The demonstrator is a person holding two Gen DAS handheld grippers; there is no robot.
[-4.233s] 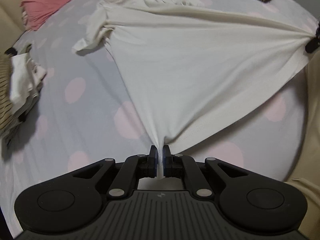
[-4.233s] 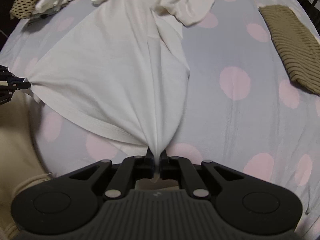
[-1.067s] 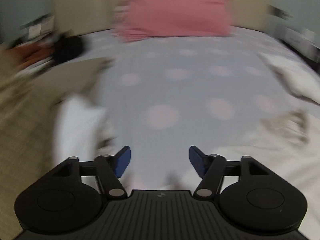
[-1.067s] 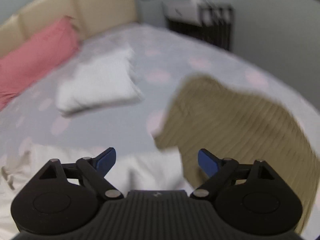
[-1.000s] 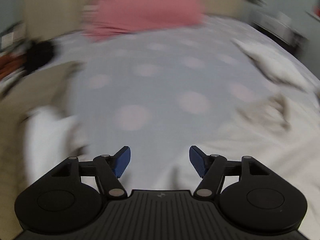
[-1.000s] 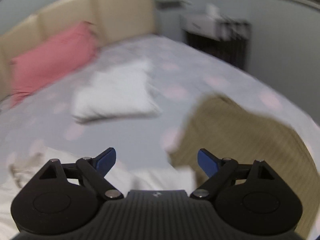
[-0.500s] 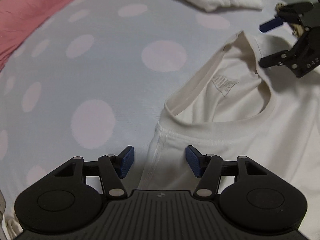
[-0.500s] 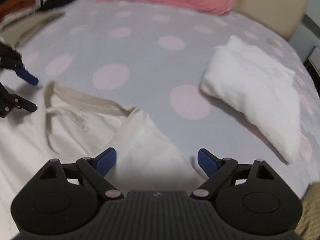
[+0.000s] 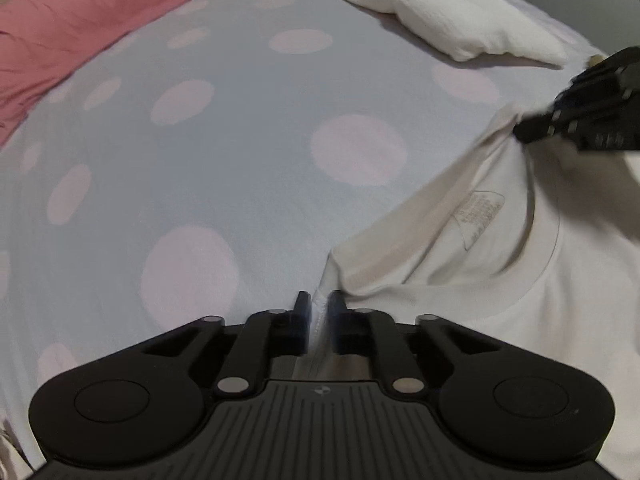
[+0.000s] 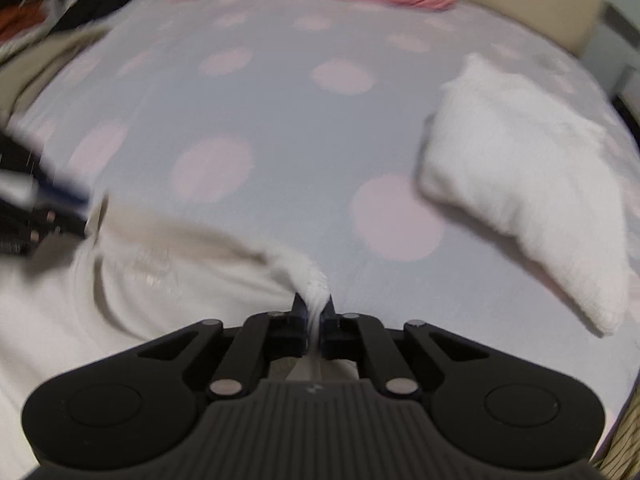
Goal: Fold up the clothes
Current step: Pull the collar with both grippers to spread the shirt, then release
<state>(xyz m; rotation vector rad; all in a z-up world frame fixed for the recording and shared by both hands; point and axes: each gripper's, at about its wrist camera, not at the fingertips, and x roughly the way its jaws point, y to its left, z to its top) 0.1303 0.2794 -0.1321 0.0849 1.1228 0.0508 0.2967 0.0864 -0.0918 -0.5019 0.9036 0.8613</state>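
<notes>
Half a second before, both grippers hung open above the shirt on the bed. The left gripper and right gripper had since clamped its shoulders, either side of the collar.

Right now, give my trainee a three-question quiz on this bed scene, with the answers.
1. True or false: both the left gripper and right gripper are pinching the cream T-shirt.
2. Which lies beyond the T-shirt's collar? A) a folded white garment B) a shoe C) a book
3. Fill in: the bedsheet is grey with pink ____.

Key: 1 true; 2 A; 3 dots.
</notes>
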